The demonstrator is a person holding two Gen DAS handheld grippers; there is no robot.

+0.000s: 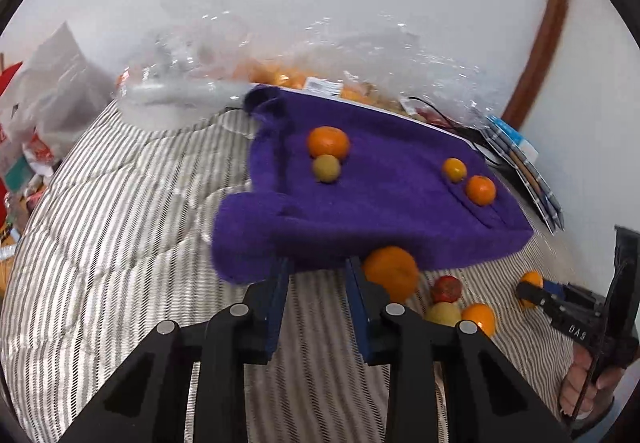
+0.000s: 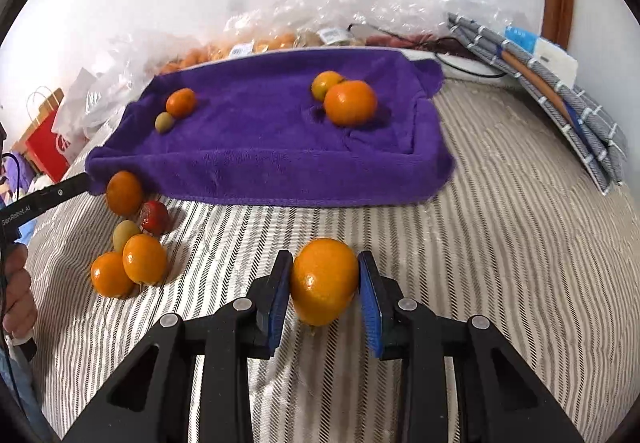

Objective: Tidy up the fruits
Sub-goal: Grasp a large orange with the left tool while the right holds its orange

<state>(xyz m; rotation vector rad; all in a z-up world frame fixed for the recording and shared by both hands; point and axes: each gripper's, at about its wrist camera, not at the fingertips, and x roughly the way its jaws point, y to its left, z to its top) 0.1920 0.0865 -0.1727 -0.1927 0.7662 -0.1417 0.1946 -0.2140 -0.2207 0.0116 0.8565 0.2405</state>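
A purple towel (image 1: 384, 195) (image 2: 280, 131) lies on the striped bed. On it are an orange (image 1: 328, 141) with a green fruit (image 1: 326, 168) on the left and two oranges (image 1: 480, 190) (image 2: 350, 102) on the right. My left gripper (image 1: 316, 275) is open and empty at the towel's near edge, next to a loose orange (image 1: 390, 271). My right gripper (image 2: 324, 279) is shut on an orange (image 2: 323, 279) above the bedding; it also shows in the left wrist view (image 1: 530, 289). A cluster of oranges (image 2: 144, 259), a red fruit (image 2: 155, 217) and a green fruit (image 2: 125, 234) lies before the towel.
Clear plastic bags of fruit (image 2: 256, 43) line the wall behind the towel. Folded grey cloth and a blue box (image 2: 552, 83) lie at the right. A red paper bag (image 2: 48, 147) and clutter stand at the left. The striped bedding (image 2: 500, 243) extends right.
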